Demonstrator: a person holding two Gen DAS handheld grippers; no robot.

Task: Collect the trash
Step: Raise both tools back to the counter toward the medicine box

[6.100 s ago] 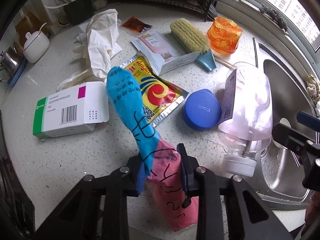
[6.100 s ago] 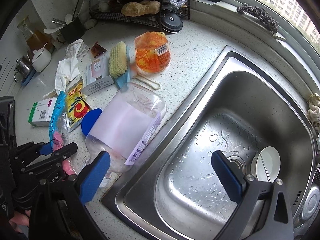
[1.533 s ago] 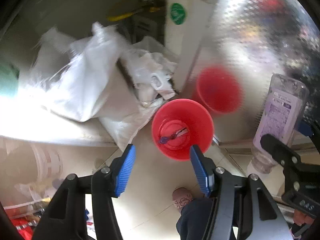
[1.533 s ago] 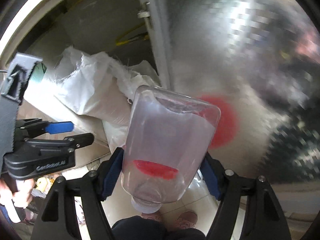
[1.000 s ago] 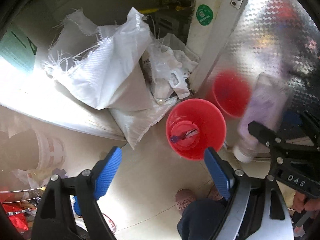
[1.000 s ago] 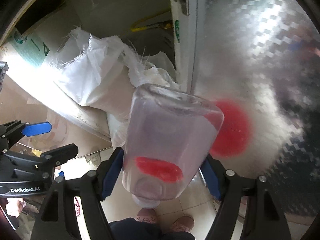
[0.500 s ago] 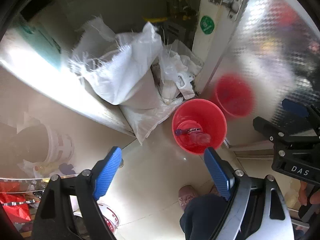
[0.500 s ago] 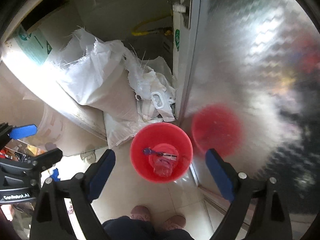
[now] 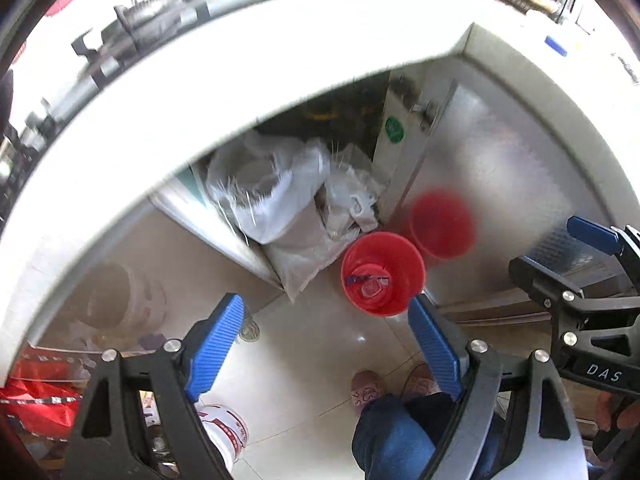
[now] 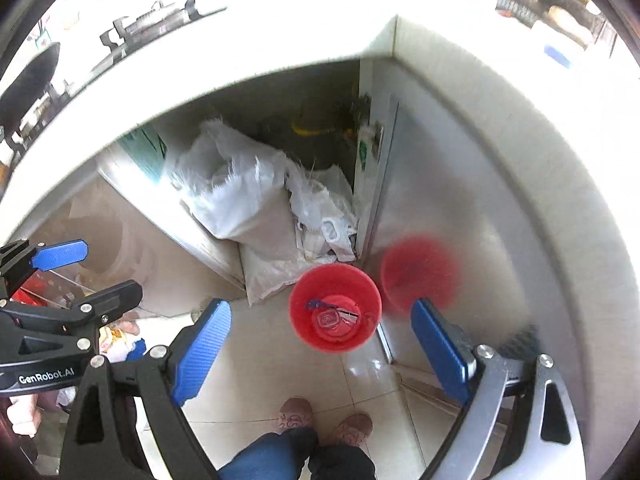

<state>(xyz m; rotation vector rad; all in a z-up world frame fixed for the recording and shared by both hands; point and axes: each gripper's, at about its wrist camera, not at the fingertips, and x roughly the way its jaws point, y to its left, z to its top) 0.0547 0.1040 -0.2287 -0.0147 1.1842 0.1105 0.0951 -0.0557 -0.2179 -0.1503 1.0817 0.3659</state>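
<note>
Both the left gripper [image 9: 326,342] and the right gripper [image 10: 322,344] are seen with jaws apart and nothing between them. A clear bottle [image 10: 330,320] and a wrapper lie in the red bin [image 10: 336,276], just ahead of the jaws on the tiled floor [image 10: 260,376]. More trash is judged to remain on the tabletop [image 10: 280,44] above, too blurred to be told. White sacks [image 10: 236,196] fill the open cupboard beyond.

both wrist views: high, facing steeply down | shared: red bin [image 9: 382,274] [image 10: 335,307] on floor
</note>
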